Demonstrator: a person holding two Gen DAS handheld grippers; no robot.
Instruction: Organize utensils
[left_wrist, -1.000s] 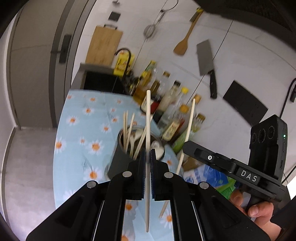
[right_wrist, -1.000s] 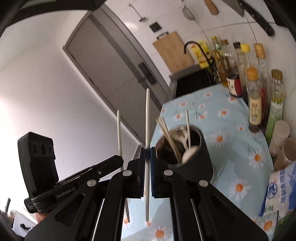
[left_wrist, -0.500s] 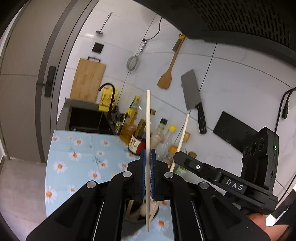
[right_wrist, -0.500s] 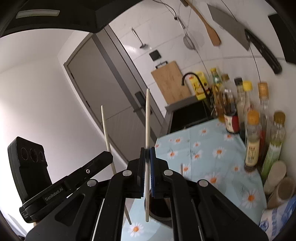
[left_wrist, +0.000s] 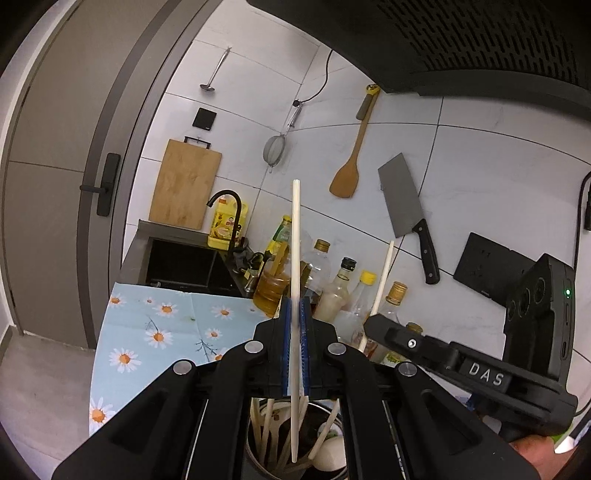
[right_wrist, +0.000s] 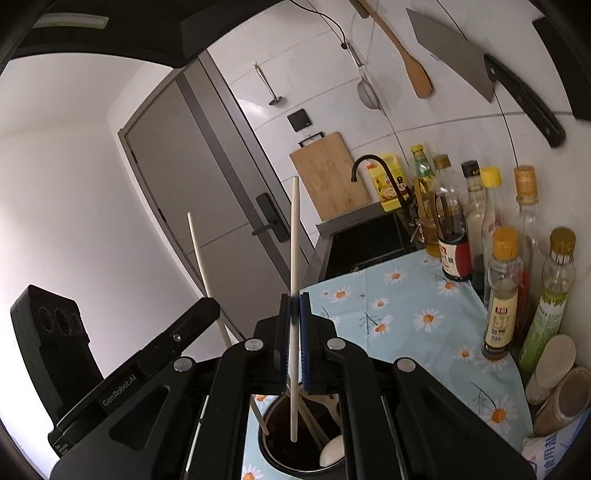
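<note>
My left gripper (left_wrist: 294, 306) is shut on a white chopstick (left_wrist: 295, 236) that stands upright. Its lower tip hangs inside the mouth of the dark round utensil holder (left_wrist: 258, 463), which is below the jaws. The holder has several chopsticks and a white spoon (left_wrist: 330, 452) in it. My right gripper (right_wrist: 294, 302) is shut on a second white chopstick (right_wrist: 294, 240), also upright, with its lower end in the holder (right_wrist: 269, 456). Each view shows the other gripper alongside: the right one (left_wrist: 376, 325) with its chopstick (left_wrist: 382, 277), the left one (right_wrist: 207, 306) with its chopstick (right_wrist: 199, 254).
A row of sauce and oil bottles (right_wrist: 504, 291) stands along the tiled wall at the right. The counter carries a blue daisy cloth (right_wrist: 406, 317). Beyond it are a sink (left_wrist: 181, 264), a black faucet (left_wrist: 229, 206) and a cutting board (left_wrist: 184, 188). A cleaver (left_wrist: 404, 206) and a wooden spatula (left_wrist: 349, 173) hang on the wall, under a range hood (left_wrist: 461, 40).
Both grippers have come forward over the utensil holder, which has slid from ahead of the jaws to beneath them. Both views have tilted up towards the wall. Each chopstick's lower tip now sits in the holder's mouth.
</note>
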